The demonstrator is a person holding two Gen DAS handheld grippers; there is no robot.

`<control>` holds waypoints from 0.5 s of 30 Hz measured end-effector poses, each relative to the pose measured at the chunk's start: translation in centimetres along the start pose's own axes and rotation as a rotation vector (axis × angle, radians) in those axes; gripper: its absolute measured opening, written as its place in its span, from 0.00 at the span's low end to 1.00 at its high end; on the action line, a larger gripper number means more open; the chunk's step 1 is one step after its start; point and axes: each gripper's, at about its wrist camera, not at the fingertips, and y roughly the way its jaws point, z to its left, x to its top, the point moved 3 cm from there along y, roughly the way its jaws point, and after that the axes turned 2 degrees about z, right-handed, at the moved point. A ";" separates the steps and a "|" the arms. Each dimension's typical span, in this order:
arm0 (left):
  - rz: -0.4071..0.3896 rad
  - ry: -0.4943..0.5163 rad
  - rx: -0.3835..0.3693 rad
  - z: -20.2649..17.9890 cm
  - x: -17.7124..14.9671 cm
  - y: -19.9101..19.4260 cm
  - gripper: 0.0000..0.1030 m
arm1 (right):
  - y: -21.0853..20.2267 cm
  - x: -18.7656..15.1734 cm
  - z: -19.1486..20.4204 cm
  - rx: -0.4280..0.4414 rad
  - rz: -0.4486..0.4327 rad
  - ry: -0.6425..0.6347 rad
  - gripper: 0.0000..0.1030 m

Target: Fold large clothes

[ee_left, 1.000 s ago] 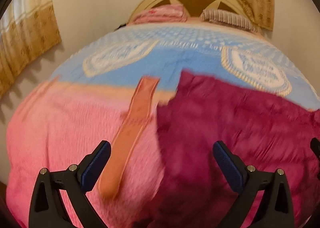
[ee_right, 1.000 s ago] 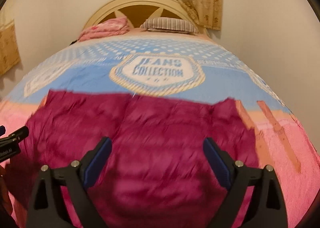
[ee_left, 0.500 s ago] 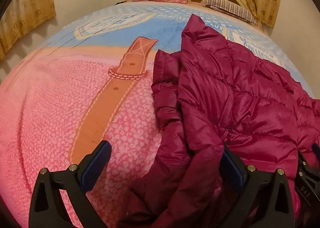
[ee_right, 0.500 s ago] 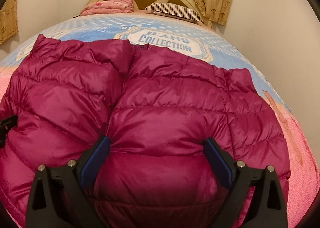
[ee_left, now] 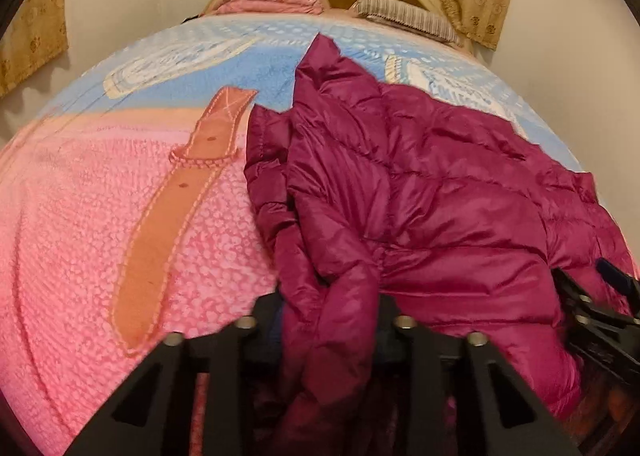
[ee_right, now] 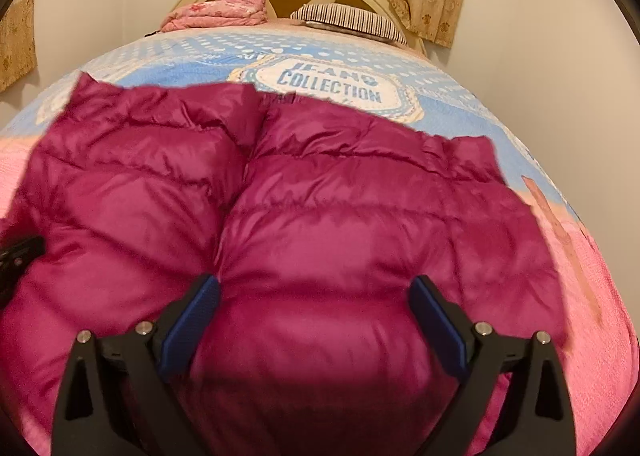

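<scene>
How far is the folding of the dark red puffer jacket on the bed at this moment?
Done: the jacket lies spread on the bed cover, with no fold visible yet. In hand: the left gripper is closing its jaws on a bunched edge of the jacket; the right gripper stands open with padded fabric between its jaws, not pinched. Left: all the actual folds.

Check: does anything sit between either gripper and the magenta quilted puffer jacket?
Nothing visible does. The left gripper is closing with a fold of the magenta quilted puffer jacket already between its jaws; the right gripper stands open with jacket padding bulging between its fingers.
</scene>
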 end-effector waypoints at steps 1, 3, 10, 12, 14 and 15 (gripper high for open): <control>-0.007 0.007 -0.005 -0.1 -0.1 -0.1 0.23 | -1.6 -0.5 -0.1 0.011 -0.026 0.016 0.95; -0.014 0.009 -0.013 0.0 -0.2 -0.1 0.22 | -2.6 -1.7 0.6 -0.003 -0.039 -0.017 0.96; -0.043 -0.028 -0.051 0.6 -1.0 -2.1 0.11 | -0.7 -3.2 1.2 -0.035 0.015 -0.056 0.99; -0.056 -0.035 -0.059 0.7 -0.7 -3.0 0.10 | -1.0 -3.4 1.6 -0.051 0.009 -0.060 0.99; -0.077 -0.041 -0.070 0.8 -0.5 -3.9 0.09 | -1.5 -3.7 2.1 -0.059 0.007 -0.057 0.98; -0.087 -0.043 -0.069 1.0 -0.4 -4.5 0.09 | -1.7 -3.8 2.5 -0.061 0.005 -0.055 0.98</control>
